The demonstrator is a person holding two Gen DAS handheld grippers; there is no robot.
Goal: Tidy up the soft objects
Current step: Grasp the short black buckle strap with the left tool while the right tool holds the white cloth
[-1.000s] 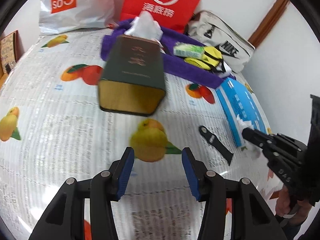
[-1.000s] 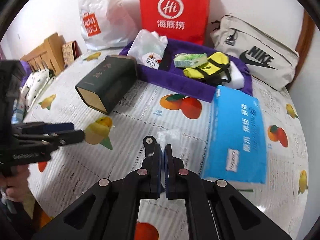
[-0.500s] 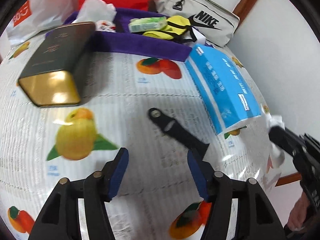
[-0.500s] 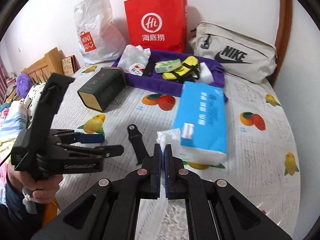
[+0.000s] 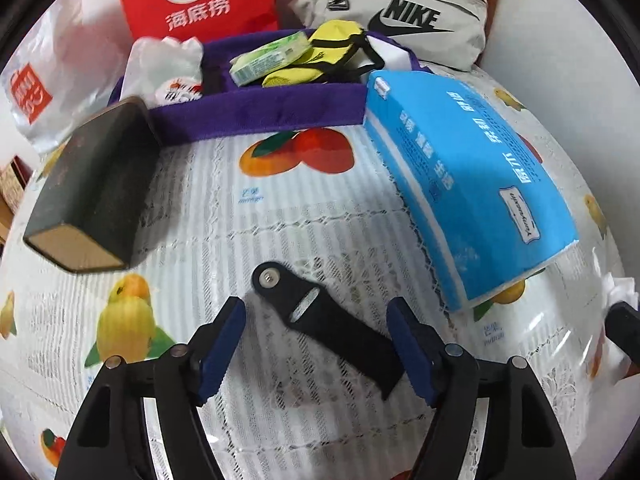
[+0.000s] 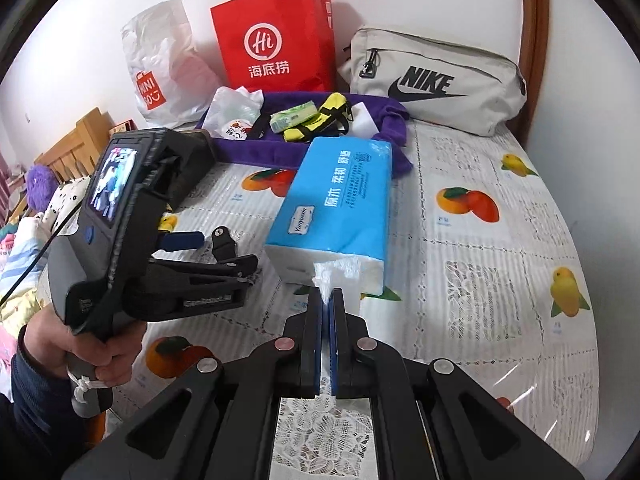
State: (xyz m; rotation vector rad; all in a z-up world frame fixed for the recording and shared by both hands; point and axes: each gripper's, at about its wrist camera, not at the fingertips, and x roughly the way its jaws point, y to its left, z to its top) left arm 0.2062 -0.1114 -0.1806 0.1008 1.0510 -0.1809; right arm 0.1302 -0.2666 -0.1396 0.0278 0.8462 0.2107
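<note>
Showing "NIKE" in black, a beige fabric pouch [image 6: 436, 84] is leaning at the wall beside a red paper bag [image 6: 276, 40] printed "Hi" over Chinese characters and a white plastic bag [image 6: 160, 76] marked "MINISO", its lettering partly crumpled. In front of them a purple cloth tray [image 5: 264, 110] is holding a green tissue packet [image 5: 272, 58], a yellow pouch with black straps [image 5: 320, 56] and a white wrapper whose print is too blurred to read. The blue tissue pack [image 6: 340, 196], glossy and labelled "Yunyuexin", is lying on the fruit-printed, lace-patterned cover [image 6: 480, 280] just before the tray. The right tool [image 6: 329, 300] is pinching a white tissue [image 6: 334, 270] sticking out of the pack's near end, its blue pads closed tight on it. The left tool [image 5: 316, 344] is standing wide, its jaws having just been opening, straddling a flat black strap with a metal stud [image 5: 320, 320] without touching it. A dark green tin [image 5: 96, 196], its gold lettering unreadable, is lying left of it. A hand [image 6: 84, 344] is gripping the left tool's handle.
</note>
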